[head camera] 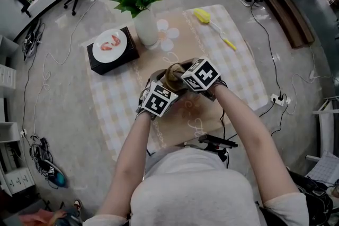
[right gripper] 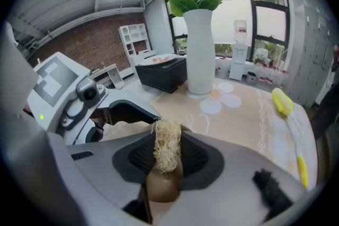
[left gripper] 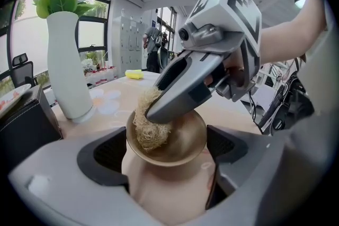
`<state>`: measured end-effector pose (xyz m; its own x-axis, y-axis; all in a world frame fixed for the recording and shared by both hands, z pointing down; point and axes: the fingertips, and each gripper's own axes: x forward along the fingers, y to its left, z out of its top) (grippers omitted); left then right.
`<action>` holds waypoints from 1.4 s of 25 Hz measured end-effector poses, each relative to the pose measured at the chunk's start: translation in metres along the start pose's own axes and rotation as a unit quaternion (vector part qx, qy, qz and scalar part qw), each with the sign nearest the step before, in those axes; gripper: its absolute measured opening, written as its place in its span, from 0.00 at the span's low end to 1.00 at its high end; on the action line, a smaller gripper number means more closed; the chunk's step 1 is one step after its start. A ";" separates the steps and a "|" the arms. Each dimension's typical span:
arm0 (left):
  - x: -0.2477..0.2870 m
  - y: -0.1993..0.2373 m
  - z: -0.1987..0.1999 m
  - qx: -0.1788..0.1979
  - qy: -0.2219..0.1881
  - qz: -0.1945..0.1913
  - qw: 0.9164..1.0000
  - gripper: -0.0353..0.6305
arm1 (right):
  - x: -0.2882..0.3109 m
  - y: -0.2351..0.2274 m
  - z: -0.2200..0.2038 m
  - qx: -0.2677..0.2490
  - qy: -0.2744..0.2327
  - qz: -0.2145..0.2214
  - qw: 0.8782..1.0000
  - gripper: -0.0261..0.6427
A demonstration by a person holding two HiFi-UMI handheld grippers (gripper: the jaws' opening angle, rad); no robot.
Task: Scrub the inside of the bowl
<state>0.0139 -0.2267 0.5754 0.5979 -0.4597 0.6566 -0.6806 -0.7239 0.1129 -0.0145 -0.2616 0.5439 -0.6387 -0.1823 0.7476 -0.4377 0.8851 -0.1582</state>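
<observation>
On the person's side of the white vase (head camera: 146,26), the left gripper (left gripper: 167,153) clamps the bronze bowl (left gripper: 183,137) across its rim with its jaws spread wide. The bowl is tipped so its hollow faces the other tool, probably to steady it against rubbing. Inside the bowl, on the wall nearer the vase, lies a pale fibre scrubber (left gripper: 150,127). The right gripper (right gripper: 166,161) has its jaws pinched tight on this wad and slants down into the bowl, pressing the fibres to the metal. Both bare forearms reach forward and converge. The right wrist is bent downward, and the left is held level behind the bowl.
</observation>
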 end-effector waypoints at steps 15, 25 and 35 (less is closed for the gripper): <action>-0.001 0.000 -0.001 -0.014 -0.001 -0.007 1.000 0.78 | -0.021 0.003 -0.030 -0.029 0.126 0.039 0.991 0.20; 0.001 0.001 -0.001 -0.009 0.000 -0.006 1.000 0.78 | -0.006 0.025 -0.018 0.007 0.047 0.070 0.996 0.20; -0.001 -0.001 -0.004 0.002 0.015 0.000 1.000 0.78 | -0.012 0.000 -0.009 -0.044 -0.039 -0.049 0.997 0.20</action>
<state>0.0128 -0.2233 0.5778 0.5854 -0.4432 0.6789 -0.6785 -0.7262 0.1109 -0.0009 -0.2551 0.5411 -0.6437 -0.3001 0.7040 -0.4461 0.8946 -0.0266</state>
